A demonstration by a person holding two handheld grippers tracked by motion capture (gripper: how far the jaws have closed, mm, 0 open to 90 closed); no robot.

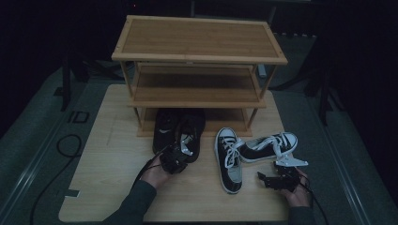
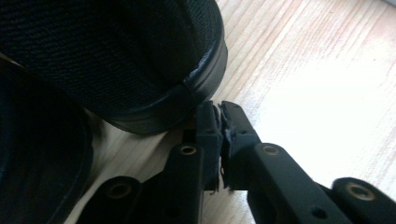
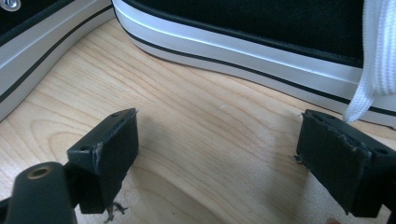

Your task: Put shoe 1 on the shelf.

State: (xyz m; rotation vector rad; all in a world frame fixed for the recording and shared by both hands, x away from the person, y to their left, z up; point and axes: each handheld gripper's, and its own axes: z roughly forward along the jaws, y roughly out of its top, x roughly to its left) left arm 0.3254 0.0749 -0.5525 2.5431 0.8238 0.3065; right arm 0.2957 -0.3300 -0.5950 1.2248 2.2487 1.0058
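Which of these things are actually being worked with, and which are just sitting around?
In use: left gripper, shut beside the all-black shoes; right gripper, open near the black-and-white sneakers; shoe rack.

Lying about: black cable on the floor.

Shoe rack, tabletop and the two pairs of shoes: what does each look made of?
Shoe rack: probably bamboo or light wood, matte, with fine striped grain. Table: pale wood or wood-look laminate, smooth, with wavy grain in the right gripper view. All-black shoes: woven mesh-like upper with a smooth, slightly glossy sole rim. Black-and-white sneakers: canvas-like upper, white rubber-looking sole band, white woven laces.
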